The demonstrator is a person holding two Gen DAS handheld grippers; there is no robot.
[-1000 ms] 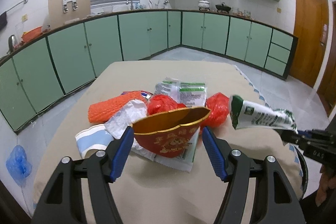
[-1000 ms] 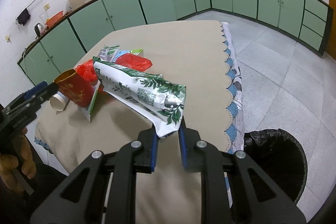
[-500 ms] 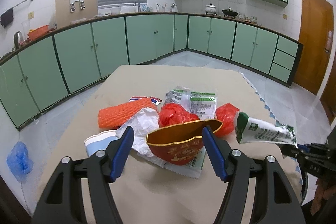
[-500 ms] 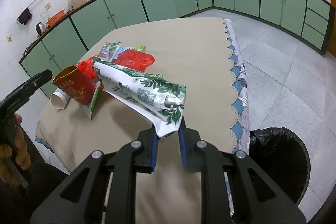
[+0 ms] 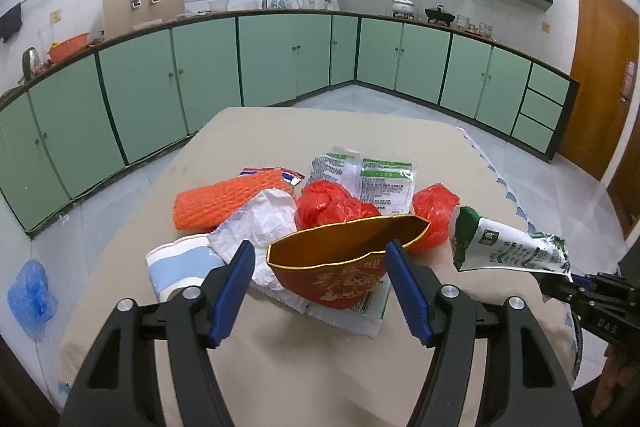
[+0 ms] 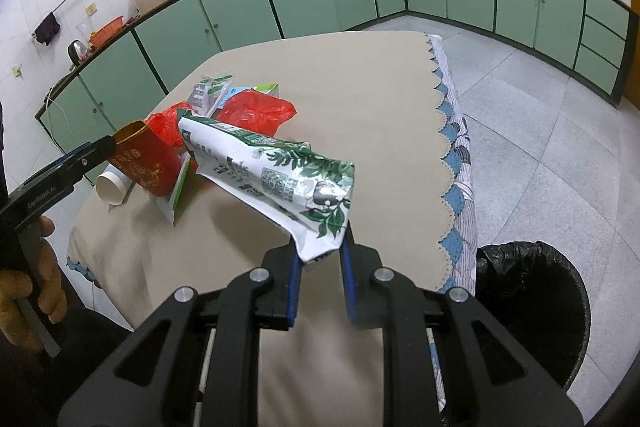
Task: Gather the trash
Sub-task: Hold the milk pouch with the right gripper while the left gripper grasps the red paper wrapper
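Note:
My left gripper (image 5: pixel 320 259) is shut on a red and gold paper cup (image 5: pixel 340 267), squashed between its blue pads and held above the trash pile; it also shows in the right wrist view (image 6: pixel 140 163). My right gripper (image 6: pixel 320 259) is shut on the bottom edge of a white and green snack bag (image 6: pixel 272 179) that sticks out over the table; the bag shows at the right of the left wrist view (image 5: pixel 508 251). A black-lined trash bin (image 6: pixel 532 311) stands on the floor by the table's right front corner.
On the beige tablecloth (image 5: pixel 320 131) lie an orange mesh piece (image 5: pixel 228 199), crumpled white paper (image 5: pixel 260 223), red plastic bags (image 5: pixel 328 207), green-white packets (image 5: pixel 372 179) and a blue-white paper cup (image 5: pixel 180 267). Green cabinets ring the room. A blue bag (image 5: pixel 30 295) lies on the floor.
My left gripper has lifted the red cup and pulled back a little from the pile. My right gripper with the snack bag has drifted slightly toward the bin side.

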